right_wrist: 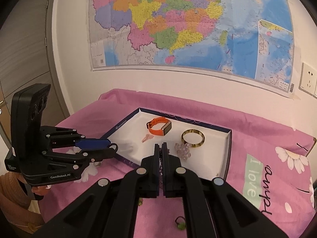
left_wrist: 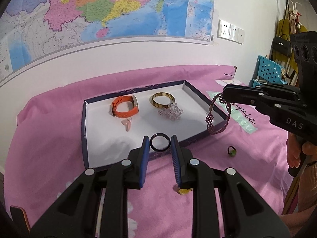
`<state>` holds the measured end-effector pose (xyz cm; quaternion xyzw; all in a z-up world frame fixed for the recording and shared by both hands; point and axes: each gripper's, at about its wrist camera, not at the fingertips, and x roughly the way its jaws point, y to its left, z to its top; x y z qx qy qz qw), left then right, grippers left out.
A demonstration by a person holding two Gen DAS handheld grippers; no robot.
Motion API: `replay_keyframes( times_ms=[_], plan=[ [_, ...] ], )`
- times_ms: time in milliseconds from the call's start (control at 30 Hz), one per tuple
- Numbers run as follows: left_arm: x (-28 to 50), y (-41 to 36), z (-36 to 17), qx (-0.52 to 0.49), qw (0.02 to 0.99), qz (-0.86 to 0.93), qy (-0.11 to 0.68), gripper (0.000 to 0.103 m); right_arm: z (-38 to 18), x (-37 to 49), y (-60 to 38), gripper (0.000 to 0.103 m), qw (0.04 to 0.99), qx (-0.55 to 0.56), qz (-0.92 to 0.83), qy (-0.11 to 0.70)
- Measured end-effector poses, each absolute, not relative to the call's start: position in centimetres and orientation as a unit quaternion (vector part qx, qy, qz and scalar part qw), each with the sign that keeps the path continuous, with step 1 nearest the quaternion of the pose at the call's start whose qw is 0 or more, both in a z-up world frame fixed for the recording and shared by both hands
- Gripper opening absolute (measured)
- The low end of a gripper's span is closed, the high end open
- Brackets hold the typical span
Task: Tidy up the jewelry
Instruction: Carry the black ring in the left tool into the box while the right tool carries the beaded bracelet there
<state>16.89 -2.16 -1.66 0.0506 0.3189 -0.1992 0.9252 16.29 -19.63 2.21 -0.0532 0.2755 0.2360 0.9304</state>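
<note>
A shallow white-lined box (left_wrist: 93, 119) (right_wrist: 225, 158) lies on the pink bedspread. In it are an orange watch band (left_wrist: 123, 107) (right_wrist: 158, 128), a gold bangle (left_wrist: 162, 99) (right_wrist: 193, 137), a clear bead bracelet (left_wrist: 171, 111) (right_wrist: 182, 149) and a small pink charm (left_wrist: 126, 124) (right_wrist: 147, 137). My left gripper (left_wrist: 160, 142) (right_wrist: 113, 146) is shut on a black ring (left_wrist: 160, 142) over the box's near edge. My right gripper (left_wrist: 224, 94) (right_wrist: 160, 148) is shut on a purple beaded bracelet (left_wrist: 217, 115), hanging over the box's right edge.
A green-stone ring (left_wrist: 231, 151) (right_wrist: 180, 223) lies on the bedspread (left_wrist: 198, 208) outside the box. A yellow piece (left_wrist: 185, 190) lies under my left fingers. A wall map, sockets (left_wrist: 230, 30), a blue crate (left_wrist: 269, 71) and hanging bags stand behind.
</note>
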Motion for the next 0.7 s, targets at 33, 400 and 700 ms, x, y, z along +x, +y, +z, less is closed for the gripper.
replay_keyframes(
  times_ms=[33, 400, 700],
  plan=[
    [17.0, -2.1, -1.6, 0.050, 0.926, -0.198, 0.318, 0.022, 2.2, 16.4, -19.6, 0.001, 0.930, -0.053, 0.236, 0.275],
    [19.4, -1.8, -1.6, 0.043, 0.929, -0.184, 0.319, 0.022, 1.7, 19.2, -18.7, 0.001, 0.927, -0.052, 0.237, 0.285],
    [21.1, -1.7, -2.1, 0.040, 0.928, -0.173, 0.327, 0.022, 0.9, 20.8, -17.8, 0.001, 0.924, -0.060, 0.238, 0.292]
  ],
)
